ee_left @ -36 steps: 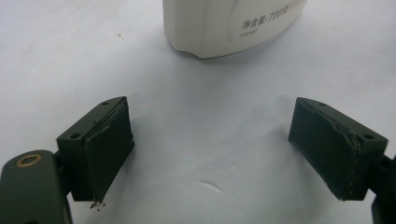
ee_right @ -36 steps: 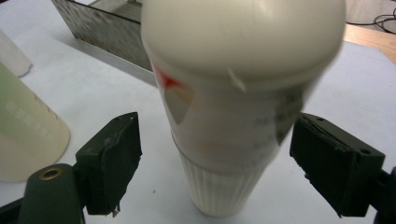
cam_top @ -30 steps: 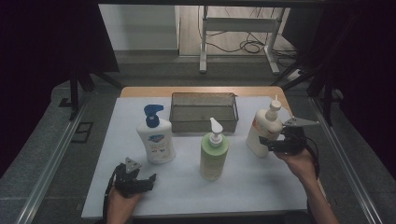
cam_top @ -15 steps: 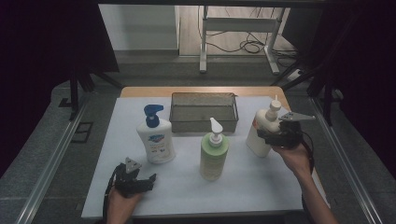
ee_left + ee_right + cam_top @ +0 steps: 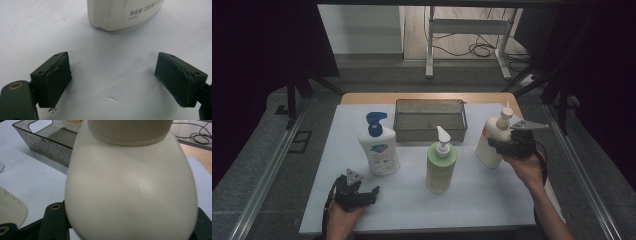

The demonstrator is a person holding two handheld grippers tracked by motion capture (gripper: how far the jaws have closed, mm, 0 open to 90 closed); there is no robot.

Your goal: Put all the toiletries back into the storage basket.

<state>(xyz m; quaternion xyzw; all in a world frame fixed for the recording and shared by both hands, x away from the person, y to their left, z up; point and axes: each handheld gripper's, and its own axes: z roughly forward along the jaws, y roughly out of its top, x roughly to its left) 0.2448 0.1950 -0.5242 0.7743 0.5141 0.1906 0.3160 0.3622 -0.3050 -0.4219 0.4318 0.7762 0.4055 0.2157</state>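
Right gripper (image 5: 501,145): at the cream bottle's shoulder, jaws on either side of its body, just been closing; bottle between them; pad contact hidden in the right gripper view, so grip not possible to confirm.
Left gripper (image 5: 373,194): jaws spread wide apart, nothing between them, low over the white mat (image 5: 492,200), just in front of the blue-pump bottle.
Cream bottle (image 5: 492,142): standing on the mat, in front of and to the right of the mesh basket, near that basket's right front corner.
Cream bottle, look: plain cream-white plastic, smooth and matte, rounded pear-shaped shoulders narrowing to a ribbed collar (image 5: 130,131); pale pump head on top; reddish patch on the side facing the basket.
Cream bottle, long axis: upright, base on the mat, pump at the top, leaning slightly back towards the basket side.
Cream bottle, nozzle: too small to tell which way.
Mesh basket (image 5: 430,120): dark wire, rectangular, at the far middle of the mat.
Green bottle (image 5: 441,167): upright, white pump, in front of the basket, left of the cream bottle and well apart from it.
Blue-pump bottle (image 5: 378,150): white body, blue pump, upright, in front of the basket's left end.
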